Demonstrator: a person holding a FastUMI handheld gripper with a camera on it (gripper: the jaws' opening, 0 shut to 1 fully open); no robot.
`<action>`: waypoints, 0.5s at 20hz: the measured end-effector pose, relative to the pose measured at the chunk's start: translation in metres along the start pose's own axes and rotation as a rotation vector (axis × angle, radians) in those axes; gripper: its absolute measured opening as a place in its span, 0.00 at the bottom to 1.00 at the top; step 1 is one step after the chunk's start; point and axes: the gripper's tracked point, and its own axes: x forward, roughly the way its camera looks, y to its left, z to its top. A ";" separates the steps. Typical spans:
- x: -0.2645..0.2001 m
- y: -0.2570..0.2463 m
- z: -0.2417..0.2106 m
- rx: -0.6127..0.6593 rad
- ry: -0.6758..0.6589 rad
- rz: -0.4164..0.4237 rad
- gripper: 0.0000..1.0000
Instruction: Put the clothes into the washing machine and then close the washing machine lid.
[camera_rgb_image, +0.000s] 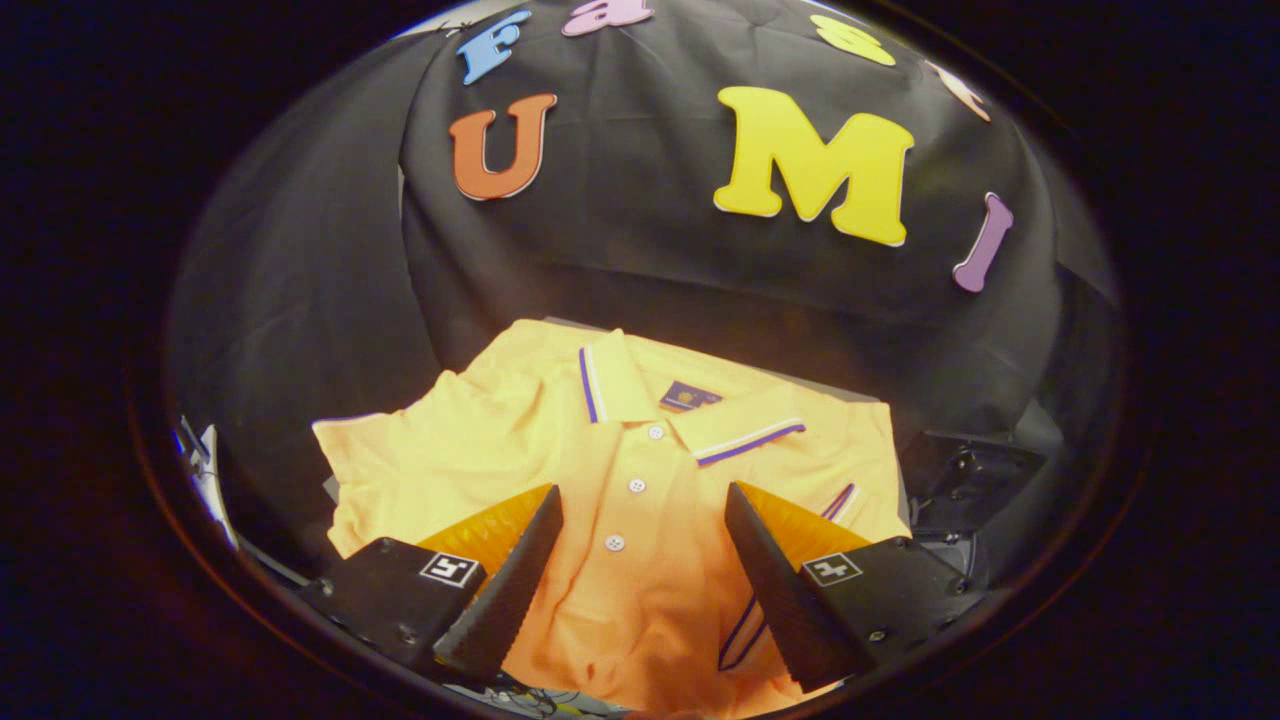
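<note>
Both fingers of the gripper (645, 500) are spread wide apart and pinch nothing. Between them and just ahead lies the orange polo shirt (520, 450), with its button placket (636, 486) in the gap. Its striped collar (690, 410) is beyond the fingertips, and a dark box (965, 470) stands just beside the shirt on the right.

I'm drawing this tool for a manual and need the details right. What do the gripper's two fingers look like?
The gripper has two black fingers, wedge-shaped and tapering to points. Their inner faces are ridged like saw teeth. An orange panel runs along the upper side of each near its tip, and each black base block carries a small square black-and-white marker and some screws.
</note>
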 end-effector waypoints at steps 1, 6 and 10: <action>0.003 -0.002 -0.002 0.001 0.011 0.000 1.00; 0.012 0.005 -0.001 0.024 0.028 0.032 1.00; 0.012 0.006 0.000 0.021 0.026 0.044 1.00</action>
